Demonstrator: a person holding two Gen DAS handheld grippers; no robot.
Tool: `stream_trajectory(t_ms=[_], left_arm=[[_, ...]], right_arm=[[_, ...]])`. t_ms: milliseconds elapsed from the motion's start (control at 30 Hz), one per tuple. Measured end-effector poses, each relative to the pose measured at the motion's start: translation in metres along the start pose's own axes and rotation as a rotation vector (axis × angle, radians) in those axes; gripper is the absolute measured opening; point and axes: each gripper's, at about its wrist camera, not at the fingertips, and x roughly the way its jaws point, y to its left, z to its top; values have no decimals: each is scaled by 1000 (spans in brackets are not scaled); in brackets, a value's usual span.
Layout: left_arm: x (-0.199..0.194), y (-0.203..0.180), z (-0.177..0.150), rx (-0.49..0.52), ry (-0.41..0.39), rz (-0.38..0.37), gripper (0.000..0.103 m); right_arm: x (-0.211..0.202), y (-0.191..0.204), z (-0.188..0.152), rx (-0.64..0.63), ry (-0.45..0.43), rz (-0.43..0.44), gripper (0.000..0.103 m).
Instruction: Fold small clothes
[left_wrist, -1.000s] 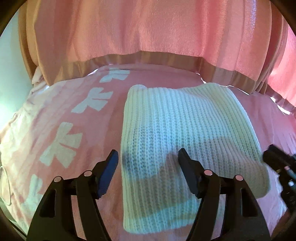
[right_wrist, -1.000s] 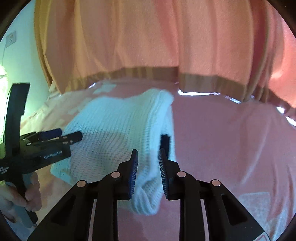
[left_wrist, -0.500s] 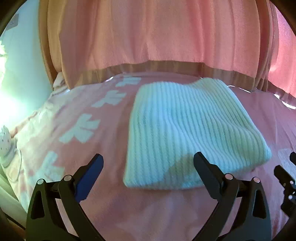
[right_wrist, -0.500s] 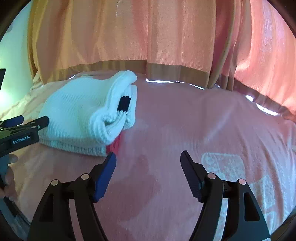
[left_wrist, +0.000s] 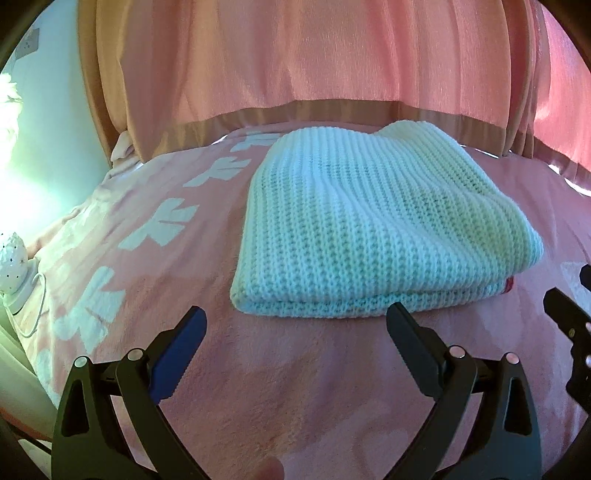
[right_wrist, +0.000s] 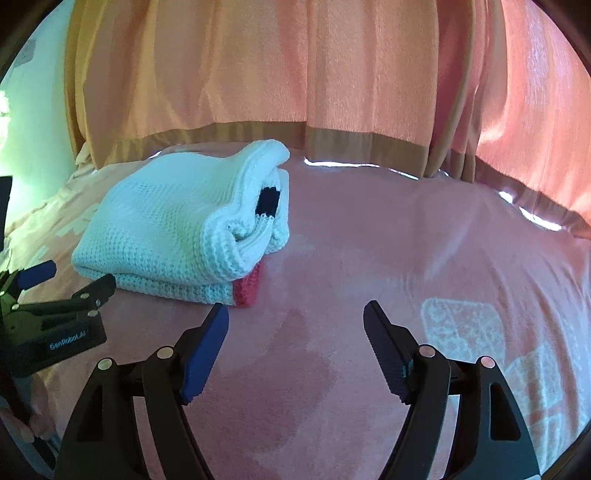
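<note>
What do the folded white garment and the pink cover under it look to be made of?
The folded white garment looks like chunky knitted yarn, wool or acrylic: raised ribs and open stitches show, matte, with red and dark trim at one edge. The pink cover looks like soft fleece or plush: a short, smooth nap with faint sheen and pale printed shapes, though the fibre is unclear.

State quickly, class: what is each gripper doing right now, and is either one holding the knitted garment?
Left gripper: jaws open, holding nothing.
Right gripper: jaws just opened, empty; the folded white sweater lies free on the bed.
</note>
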Motion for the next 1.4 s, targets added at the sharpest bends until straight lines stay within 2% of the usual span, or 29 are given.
stream_trajectory(t_ms=[767,1400], left_arm=[[0,1,-4,5,2,10,96],[-7,-9,-3,30,-38,14,95]], right_arm=[[5,7,-4,23,20,22,73],[5,9,-5,24,24,24,73]])
